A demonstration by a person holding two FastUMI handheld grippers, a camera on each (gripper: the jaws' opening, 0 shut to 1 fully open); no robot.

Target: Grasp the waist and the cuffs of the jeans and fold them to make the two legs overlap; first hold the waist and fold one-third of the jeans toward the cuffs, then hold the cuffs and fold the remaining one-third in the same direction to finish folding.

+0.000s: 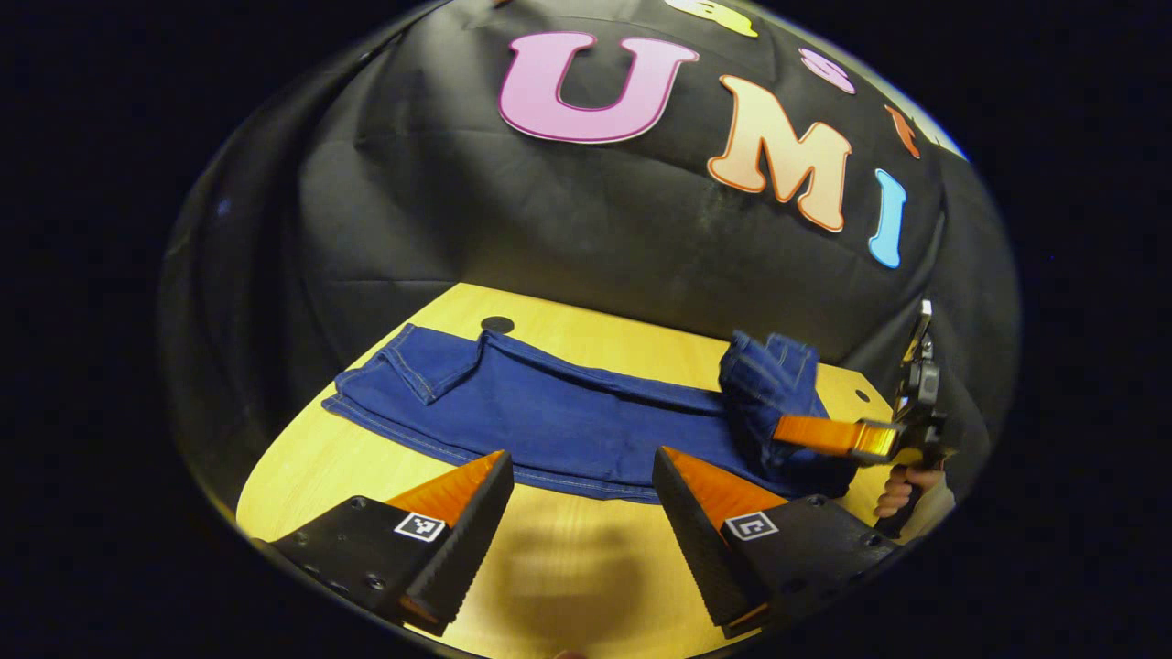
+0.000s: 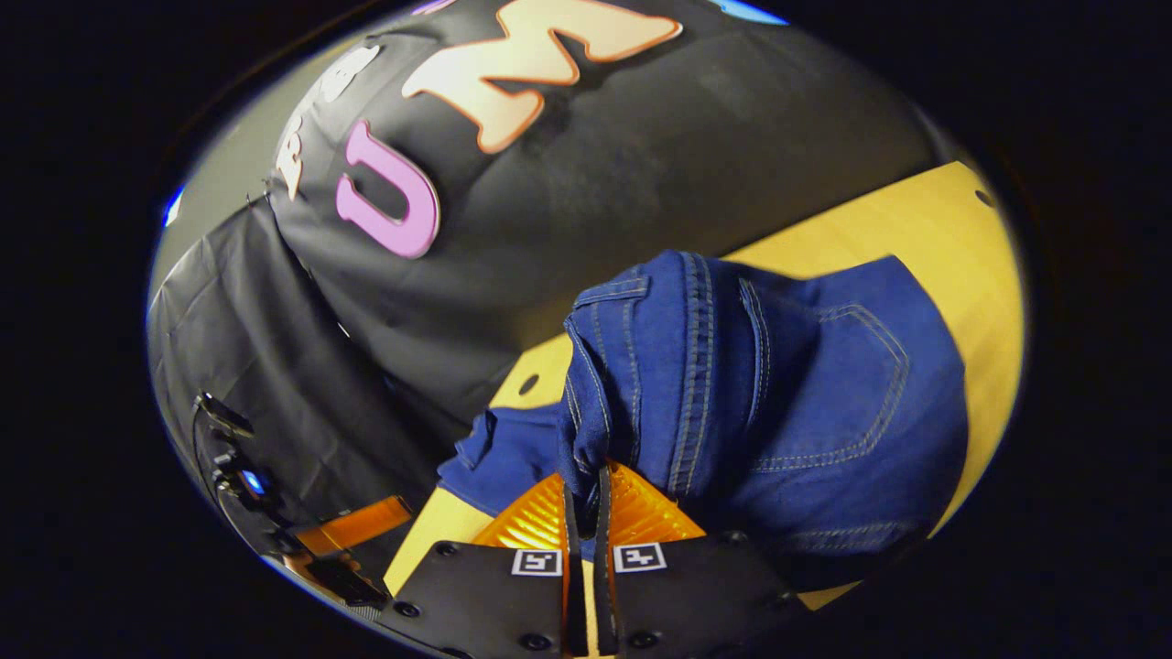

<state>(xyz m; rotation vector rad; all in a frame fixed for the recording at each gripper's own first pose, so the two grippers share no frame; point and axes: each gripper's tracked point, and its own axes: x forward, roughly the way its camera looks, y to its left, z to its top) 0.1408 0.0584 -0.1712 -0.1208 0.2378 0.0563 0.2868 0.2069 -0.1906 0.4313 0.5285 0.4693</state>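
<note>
While the left gripper is hovering low over the wooden table with its jaws spread and nothing between them, one pair of jeans is lying just beyond its fingertips, the two legs overlapping and running flat across the tabletop toward the cuffs at the far left. At the right end of the cloth, the right gripper is pinching the waist between jaws pressed together, and is holding that end bunched and raised off the table, a back pocket showing on the lifted part. A hand is gripping its handle. Two small dark holes are showing in the tabletop near its far edge. Behind the table, the black cloth wall is closing off the booth.
</note>
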